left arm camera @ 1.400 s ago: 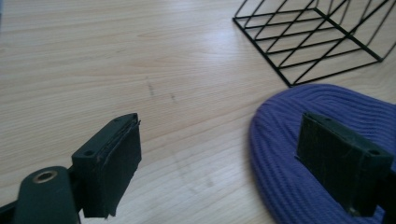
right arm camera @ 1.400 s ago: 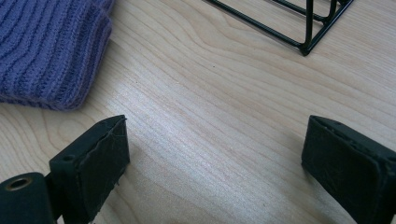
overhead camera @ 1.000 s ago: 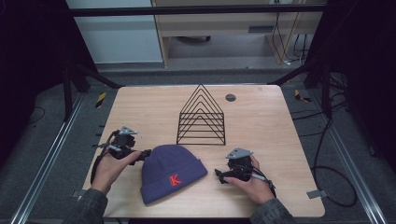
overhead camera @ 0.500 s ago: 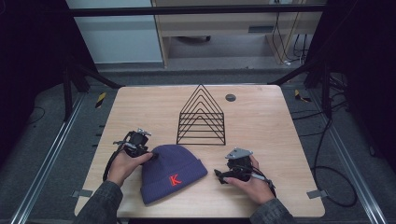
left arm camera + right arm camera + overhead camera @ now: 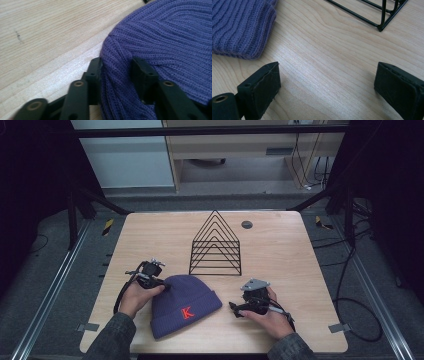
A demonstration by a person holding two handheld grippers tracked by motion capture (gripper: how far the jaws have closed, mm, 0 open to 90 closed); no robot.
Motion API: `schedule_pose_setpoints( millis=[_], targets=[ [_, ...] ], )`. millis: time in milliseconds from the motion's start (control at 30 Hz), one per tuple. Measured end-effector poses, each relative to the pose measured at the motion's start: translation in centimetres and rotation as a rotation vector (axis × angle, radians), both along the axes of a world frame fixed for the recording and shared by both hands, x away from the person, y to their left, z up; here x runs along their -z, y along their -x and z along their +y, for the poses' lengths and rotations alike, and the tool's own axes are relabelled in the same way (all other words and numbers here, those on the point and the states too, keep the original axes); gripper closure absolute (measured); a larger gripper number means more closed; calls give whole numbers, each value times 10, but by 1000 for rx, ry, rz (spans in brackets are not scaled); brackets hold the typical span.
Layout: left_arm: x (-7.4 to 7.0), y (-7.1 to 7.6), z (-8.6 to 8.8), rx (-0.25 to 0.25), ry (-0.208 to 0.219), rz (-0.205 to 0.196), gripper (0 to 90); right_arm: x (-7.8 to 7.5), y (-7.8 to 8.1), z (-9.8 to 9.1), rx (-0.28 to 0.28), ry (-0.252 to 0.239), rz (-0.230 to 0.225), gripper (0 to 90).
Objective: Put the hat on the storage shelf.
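Observation:
A purple knit beanie (image 5: pixel 185 305) with a red K lies flat near the table's front edge. My left gripper (image 5: pixel 162 285) is at the hat's rounded left end. In the left gripper view its jaws (image 5: pixel 116 66) have just been closing and now pinch a raised fold of the beanie (image 5: pixel 162 37) between the pads. My right gripper (image 5: pixel 235 309) rests low on the wood just right of the hat's cuff. It stands open (image 5: pixel 327 80) with only bare table between its pads, and the cuff of the beanie (image 5: pixel 239 22) lies ahead to the left.
A black wire rack (image 5: pixel 216 245) of triangular dividers stands behind the hat at mid-table, and its base corner (image 5: pixel 372 12) lies ahead of the right gripper. A small dark disc (image 5: pixel 247 224) sits near the far edge of the wooden table (image 5: pixel 280 250).
My left gripper moved right and down from the bare table onto the hat's left end, and its jaws narrowed onto the knit. The right gripper kept still.

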State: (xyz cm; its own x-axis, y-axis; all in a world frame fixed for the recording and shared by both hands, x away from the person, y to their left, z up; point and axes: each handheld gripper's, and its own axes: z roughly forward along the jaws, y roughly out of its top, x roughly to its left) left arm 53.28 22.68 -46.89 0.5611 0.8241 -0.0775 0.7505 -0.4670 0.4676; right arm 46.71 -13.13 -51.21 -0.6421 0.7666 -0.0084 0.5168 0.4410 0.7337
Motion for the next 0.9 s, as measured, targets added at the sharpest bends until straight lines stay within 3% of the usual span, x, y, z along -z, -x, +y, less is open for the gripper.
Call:
schedule_pose_setpoints(
  millis=[233,433,533,667,700,900],
  targets=[
    [1,8,1,8,10,-34,765,0,0,0,0,0,0,69],
    [-6,18,3,14,12,-88,793,0,0,0,1,1,0,69],
    [-16,27,2,33,15,-137,804,0,0,0,1,0,-1,69],
    [-41,44,-6,118,-6,-212,808,0,0,0,1,1,-1,69],
    [-41,44,-6,118,-6,-212,808,0,0,0,1,1,-1,69],
    [-73,63,-17,178,1,-322,810,0,0,0,2,1,-2,68]
  ],
)
